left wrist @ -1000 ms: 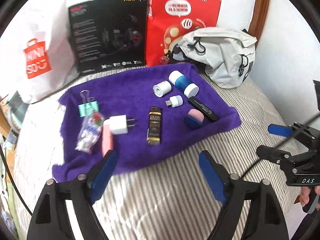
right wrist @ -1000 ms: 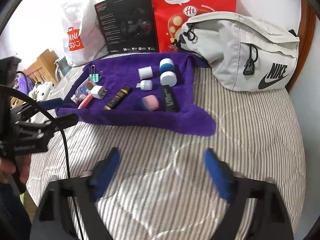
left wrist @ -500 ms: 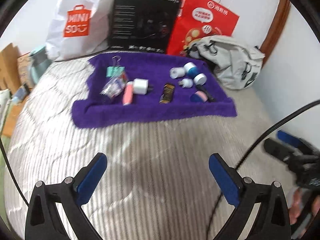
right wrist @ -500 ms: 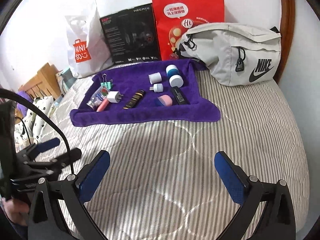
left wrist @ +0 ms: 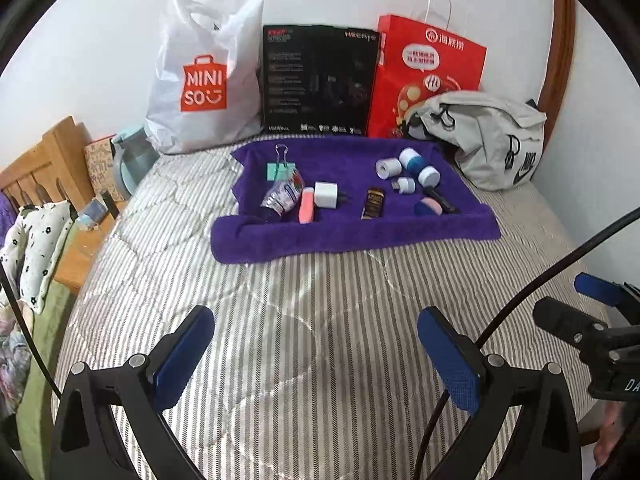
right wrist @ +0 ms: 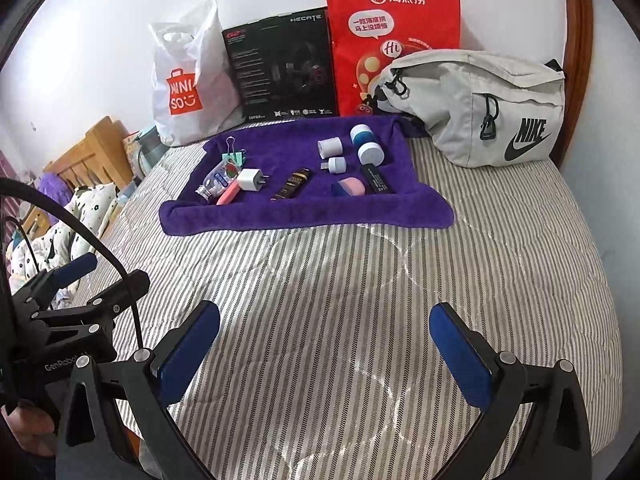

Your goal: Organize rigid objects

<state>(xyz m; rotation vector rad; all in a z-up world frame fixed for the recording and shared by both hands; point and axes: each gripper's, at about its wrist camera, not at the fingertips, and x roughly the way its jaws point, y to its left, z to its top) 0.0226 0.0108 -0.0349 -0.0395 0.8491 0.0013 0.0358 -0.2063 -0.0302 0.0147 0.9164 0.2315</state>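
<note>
Left gripper (left wrist: pixel 316 354) spread wide, empty; right gripper (right wrist: pixel 324 350) likewise; purple towel (right wrist: pixel 304 210) well ahead of both.

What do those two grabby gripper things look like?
The left gripper and right gripper look alike: black frames shaped like a wide V, with silver bolts and flat blue pads on the fingers. A black cable curves away from one. White letters on the left one's body seem to read GenRobot.

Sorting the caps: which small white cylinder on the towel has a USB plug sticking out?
The small white cylinder nearest the pink sponge; a metal plug juts from its left end. The others lack one.
</note>
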